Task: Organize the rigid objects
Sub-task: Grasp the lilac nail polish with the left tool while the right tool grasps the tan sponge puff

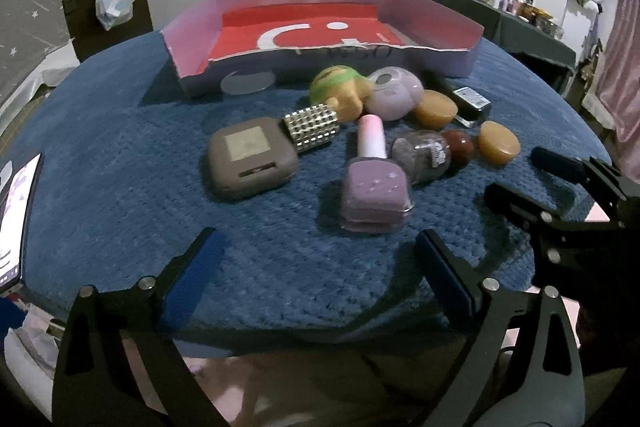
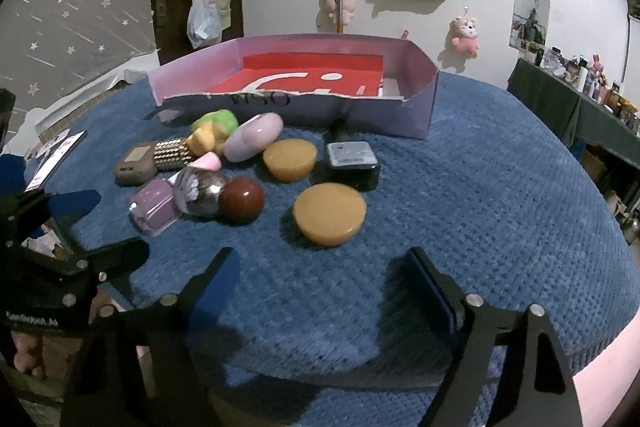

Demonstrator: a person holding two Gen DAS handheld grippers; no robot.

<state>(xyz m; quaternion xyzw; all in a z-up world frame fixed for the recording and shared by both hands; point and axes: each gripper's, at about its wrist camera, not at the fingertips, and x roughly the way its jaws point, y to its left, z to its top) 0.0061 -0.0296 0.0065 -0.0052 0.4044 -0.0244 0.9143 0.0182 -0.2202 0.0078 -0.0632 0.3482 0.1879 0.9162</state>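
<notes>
Over blue mat (image 1: pixel 120 187): left gripper (image 1: pixel 316 259), right gripper (image 2: pixel 320 275) both wide, empty; bottles (image 1: pixel 376 187) before box (image 1: pixel 192 39)

Both tongs, left (image 1: pixel 316 259) and right (image 2: pixel 320 279), gape wide, empty, angled downward

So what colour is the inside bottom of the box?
Red with white shapes; the box floor shows best in the left wrist view.

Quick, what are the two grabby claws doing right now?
Left gripper: open, holding nothing.
Right gripper: open, holding nothing.
</notes>
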